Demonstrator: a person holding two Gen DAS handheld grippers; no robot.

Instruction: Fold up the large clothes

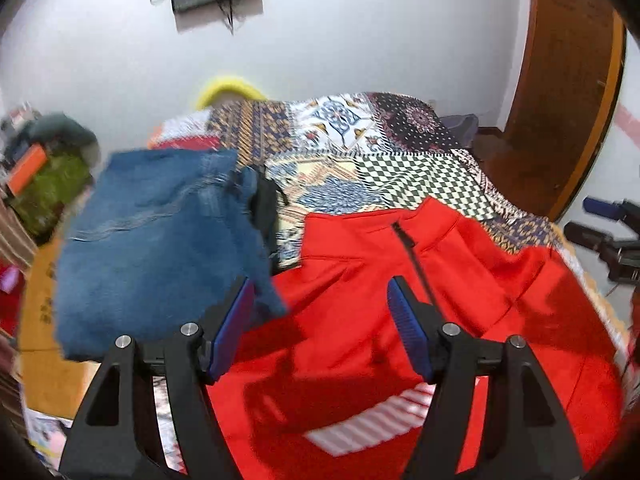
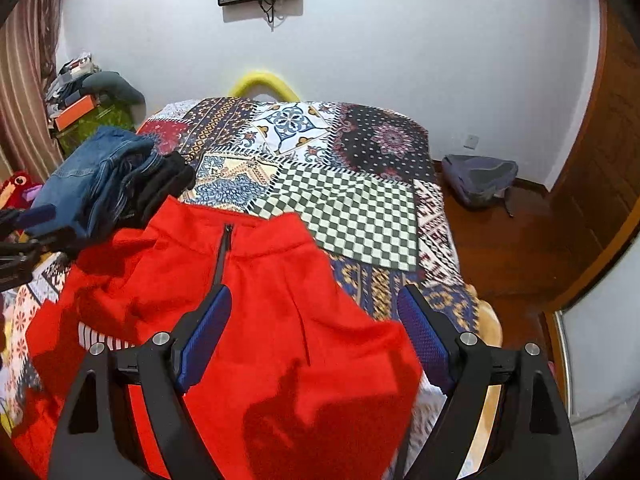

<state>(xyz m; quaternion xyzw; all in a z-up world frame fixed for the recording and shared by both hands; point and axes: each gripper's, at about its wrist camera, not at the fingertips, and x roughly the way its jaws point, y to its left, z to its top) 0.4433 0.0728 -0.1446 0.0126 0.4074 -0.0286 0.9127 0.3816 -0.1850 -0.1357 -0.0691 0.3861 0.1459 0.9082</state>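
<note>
From the left wrist, the left tongs (image 1: 320, 304) stand apart with nothing between the blue pads (image 1: 234, 330); they hang above a red jacket (image 1: 460, 320) spread on the bed (image 1: 384, 176). The jacket lies under and ahead of the tongs, its collar and dark zip (image 1: 406, 240) pointing away toward the far wall, and a red-and-white striped lining (image 1: 368, 420) shows near the lower edge between the two arms. A pair of blue jeans (image 1: 156, 240) sits on the bed to the left of the jacket, just beyond the left pad, with a dark piece of cloth (image 1: 266, 204) at its right edge. The right tongs (image 1: 600, 220) show at the far right edge, off the jacket.

From the right wrist, the right tongs (image 2: 316, 316) are also apart and empty, held over the right half of the red jacket (image 2: 260, 320). The left pad is over the cloth below the zip (image 2: 224, 248); the right pad is past the jacket's right edge, over the patterned bed cover (image 2: 360, 208). The jeans (image 2: 92, 180) and the dark cloth (image 2: 164, 184) lie piled at the jacket's upper left. A grey bag (image 2: 478, 180) rests on the wooden floor beside the bed.
</note>
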